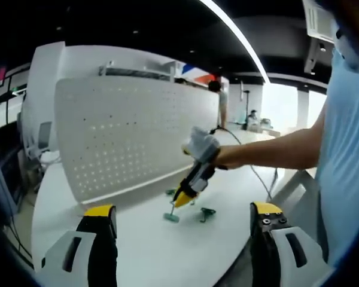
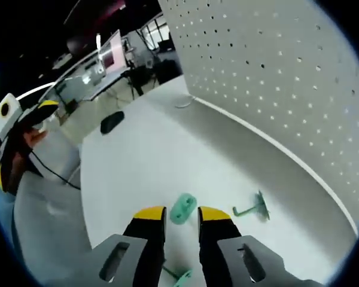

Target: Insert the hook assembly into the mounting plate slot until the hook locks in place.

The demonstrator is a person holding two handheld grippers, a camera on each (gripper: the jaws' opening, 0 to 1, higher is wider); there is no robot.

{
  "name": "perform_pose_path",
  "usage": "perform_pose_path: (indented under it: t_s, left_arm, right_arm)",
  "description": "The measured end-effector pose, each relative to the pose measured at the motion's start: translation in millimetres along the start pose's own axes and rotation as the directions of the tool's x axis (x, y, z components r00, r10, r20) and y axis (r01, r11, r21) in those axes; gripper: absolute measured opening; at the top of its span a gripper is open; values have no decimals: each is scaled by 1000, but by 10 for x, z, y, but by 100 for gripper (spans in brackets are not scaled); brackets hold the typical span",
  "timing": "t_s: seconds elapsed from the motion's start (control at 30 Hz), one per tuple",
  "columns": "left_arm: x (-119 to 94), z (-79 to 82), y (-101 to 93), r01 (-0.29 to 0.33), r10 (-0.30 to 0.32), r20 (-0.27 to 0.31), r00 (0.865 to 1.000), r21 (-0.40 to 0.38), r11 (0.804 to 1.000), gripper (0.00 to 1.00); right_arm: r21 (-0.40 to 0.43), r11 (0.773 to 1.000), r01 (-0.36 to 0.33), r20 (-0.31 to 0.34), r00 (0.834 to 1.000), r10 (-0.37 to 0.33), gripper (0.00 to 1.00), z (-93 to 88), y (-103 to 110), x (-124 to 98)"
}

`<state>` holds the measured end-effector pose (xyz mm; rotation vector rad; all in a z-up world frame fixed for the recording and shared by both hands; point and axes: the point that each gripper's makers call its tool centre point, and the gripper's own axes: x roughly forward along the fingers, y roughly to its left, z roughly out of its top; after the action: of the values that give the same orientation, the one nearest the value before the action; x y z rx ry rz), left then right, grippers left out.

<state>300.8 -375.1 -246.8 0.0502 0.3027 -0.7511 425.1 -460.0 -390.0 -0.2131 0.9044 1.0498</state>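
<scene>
The right gripper [image 2: 180,213], jaws narrowly parted around a green hook piece [image 2: 183,208] on the white table [image 2: 137,155], sits before the perforated mounting plate [image 2: 275,78], another green hook [image 2: 251,209] nearer it, while the left gripper [image 1: 182,215] gapes empty.

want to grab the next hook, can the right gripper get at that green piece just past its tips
Probably yes: the right gripper stands open over the table, the green piece sits between its tips, and nothing lies between.
</scene>
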Motion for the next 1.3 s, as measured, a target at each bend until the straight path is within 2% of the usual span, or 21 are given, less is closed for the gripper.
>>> perform_pose_path:
  t_s: [0.23,0.73,1.3]
  left_arm:
    - [8,19,-6,2,-2,1,1000,2,1000,94]
    - [10,-7,28,1,-1,0,1000,-6,1000,93]
    - [-11,-25,57,-7,7,2,1000,-11,1000,93]
  right_arm:
    - [40,999,10,-10,1000,-10,16,22,-54,79]
    - [139,990,11,-37,999,-6,10,-73,-97,183]
    - [167,986,5,-64,998,6,4,-104,-73,275]
